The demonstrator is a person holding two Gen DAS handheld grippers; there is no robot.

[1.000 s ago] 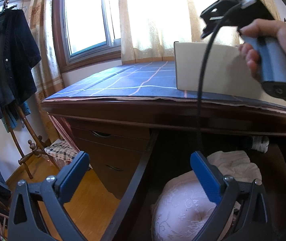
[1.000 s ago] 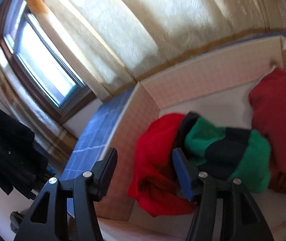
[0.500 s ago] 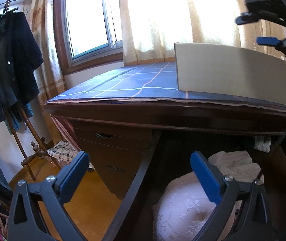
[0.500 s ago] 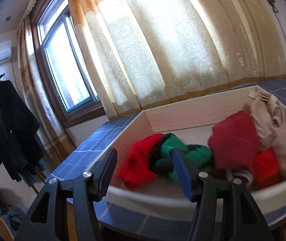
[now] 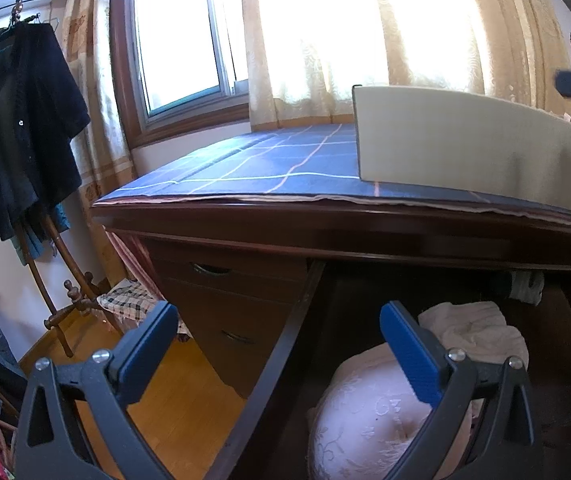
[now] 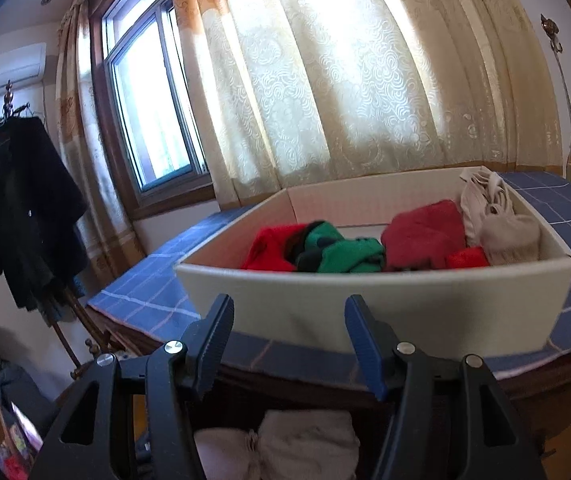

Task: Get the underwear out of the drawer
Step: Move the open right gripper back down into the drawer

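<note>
Underwear (image 5: pixel 381 420) lies in the open drawer (image 5: pixel 269 364) directly under my empty, open left gripper (image 5: pixel 281 356), nearer than my right gripper (image 6: pixel 289 344), open above the drawer.

Both tools share one build. The left gripper (image 5: pixel 279 350) has black plastic arms with triangular cut-outs, each carrying a flat, rectangular blue pad, and round silver screws (image 5: pixel 101 356) sit at the pivots. The right gripper (image 6: pixel 289 340) matches it: black angular frame, dark blue pads along the jaws, and silver screw heads (image 6: pixel 175 347) on every joint.
</note>
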